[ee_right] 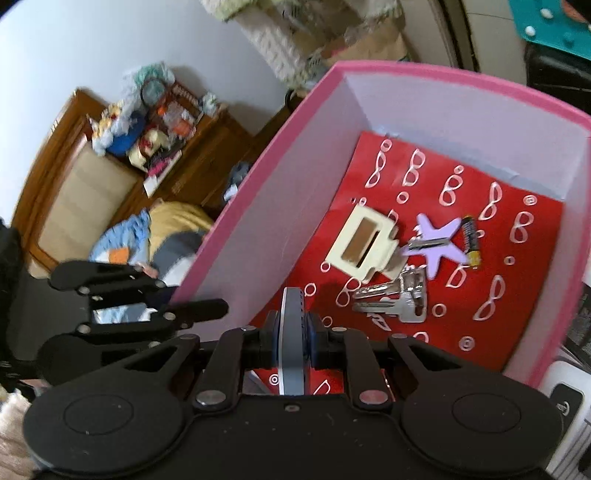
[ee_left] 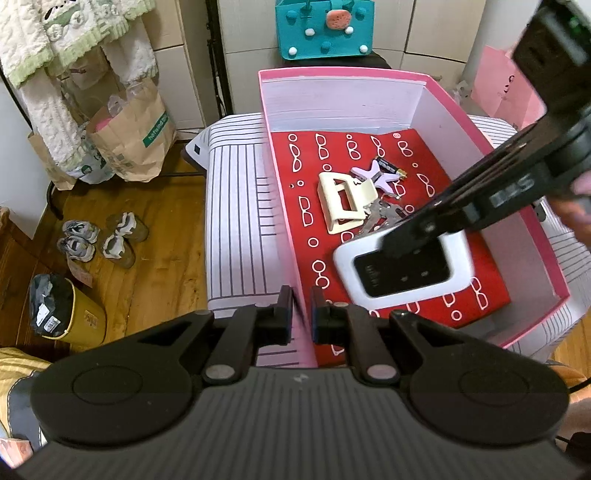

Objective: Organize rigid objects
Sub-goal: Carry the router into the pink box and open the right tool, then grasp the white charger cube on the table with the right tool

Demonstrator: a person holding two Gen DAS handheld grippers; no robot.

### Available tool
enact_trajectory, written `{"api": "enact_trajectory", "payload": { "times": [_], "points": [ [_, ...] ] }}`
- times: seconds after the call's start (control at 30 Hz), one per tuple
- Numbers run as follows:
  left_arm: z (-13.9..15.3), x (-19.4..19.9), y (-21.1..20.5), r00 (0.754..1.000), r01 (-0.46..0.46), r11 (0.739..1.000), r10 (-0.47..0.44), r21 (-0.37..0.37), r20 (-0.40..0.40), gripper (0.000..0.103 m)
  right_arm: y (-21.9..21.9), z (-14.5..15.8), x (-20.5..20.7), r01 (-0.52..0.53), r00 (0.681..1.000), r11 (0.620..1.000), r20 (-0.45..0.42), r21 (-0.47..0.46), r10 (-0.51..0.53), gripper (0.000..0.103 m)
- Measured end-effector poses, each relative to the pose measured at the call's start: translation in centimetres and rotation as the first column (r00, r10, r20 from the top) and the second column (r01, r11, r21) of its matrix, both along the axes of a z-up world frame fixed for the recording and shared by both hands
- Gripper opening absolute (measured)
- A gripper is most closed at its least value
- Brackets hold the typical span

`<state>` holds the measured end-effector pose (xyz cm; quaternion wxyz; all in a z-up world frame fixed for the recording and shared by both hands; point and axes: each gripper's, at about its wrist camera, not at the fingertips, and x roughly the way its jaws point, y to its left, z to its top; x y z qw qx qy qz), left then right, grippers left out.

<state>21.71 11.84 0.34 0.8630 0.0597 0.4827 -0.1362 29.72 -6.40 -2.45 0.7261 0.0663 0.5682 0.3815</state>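
A pink box (ee_left: 461, 110) with a red, glasses-patterned liner (ee_left: 306, 173) holds a cream hair claw (ee_left: 347, 203), a purple star clip (ee_left: 373, 175), a battery (ee_left: 389, 168) and keys (ee_left: 380, 218). My left gripper (ee_left: 301, 306) is shut on the box's near left wall. My right gripper (ee_left: 402, 247) reaches in from the upper right, shut on a white device with a black face (ee_left: 402, 273) over the liner's near part. In the right wrist view the device (ee_right: 291, 332) stands edge-on between the pads, with the claw (ee_right: 364, 243), star (ee_right: 439, 240), battery (ee_right: 471, 240) and keys (ee_right: 391, 299) beyond.
The box rests on a striped cushion (ee_left: 240, 221). To the left, a wood floor carries shoes (ee_left: 99, 236), paper bags (ee_left: 136, 136) and a yellow bin (ee_left: 74, 314). A teal felt bag (ee_left: 325, 29) stands behind the box. A wooden cabinet (ee_right: 110, 162) shows in the right wrist view.
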Motion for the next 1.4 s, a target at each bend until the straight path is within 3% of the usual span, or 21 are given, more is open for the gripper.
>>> {"api": "enact_trajectory", "payload": {
  "times": [0.13,0.2,0.27,0.37,0.43,0.47,0.63,0.8,0.9,1.03,1.3,1.4],
  "points": [
    [0.0,0.2,0.1,1.000,0.005,1.000,-0.005,-0.002,-0.004,0.009,0.7,-0.1,0.7,0.005,0.999,0.999,0.040,-0.035,-0.004,0.018],
    [-0.1,0.2,0.1,1.000,0.007,1.000,-0.007,-0.002,-0.003,0.009,1.1,0.3,0.8,0.014,0.995,0.996,0.101,-0.086,-0.005,0.020],
    [-0.1,0.2,0.1,1.000,0.005,1.000,-0.005,-0.001,0.000,0.009,1.6,0.4,0.4,0.002,0.985,0.985,0.169,-0.174,0.028,0.030],
    [-0.2,0.1,0.0,1.000,0.006,1.000,-0.006,0.000,0.001,0.009,2.6,0.1,-1.2,-0.007,0.947,0.931,0.296,-0.365,0.124,0.035],
    [-0.2,0.0,-0.1,1.000,0.006,1.000,-0.006,0.002,0.003,0.009,2.6,0.3,-2.4,-0.014,0.929,0.918,0.334,-0.396,0.158,0.045],
    [-0.2,0.0,-0.1,1.000,0.007,1.000,-0.007,0.004,0.005,0.009,2.3,0.8,-3.0,0.002,0.921,0.924,0.361,-0.382,0.147,0.049],
    [-0.2,-0.1,-0.1,1.000,0.006,1.000,-0.006,0.001,0.007,0.009,-1.4,4.5,-5.0,0.084,0.879,0.960,0.473,-0.268,0.055,0.050],
    [-0.3,-0.4,-0.1,1.000,0.002,1.000,-0.002,-0.001,0.014,0.009,-6.1,7.0,-7.3,0.178,0.812,0.968,0.582,-0.175,-0.044,0.051],
    [-0.2,-0.4,0.0,1.000,-0.002,1.000,0.002,-0.004,0.015,0.009,-9.6,7.3,-7.7,0.219,0.814,0.969,0.569,-0.111,-0.119,0.051],
    [-0.1,-0.5,-0.1,1.000,-0.007,1.000,0.007,-0.001,0.024,0.009,-13.5,6.3,-8.7,0.295,0.807,0.949,0.561,-0.113,-0.184,0.051],
    [0.5,-1.6,0.0,0.998,-0.016,1.000,0.017,-0.018,0.068,0.008,-19.7,2.0,-11.9,0.449,0.742,0.884,0.604,-0.126,-0.291,0.051],
    [0.6,-1.9,0.0,0.996,-0.025,1.000,0.027,-0.018,0.079,0.008,-20.8,-0.1,-12.2,0.494,0.734,0.857,0.598,-0.147,-0.321,0.051]
  ]
}}
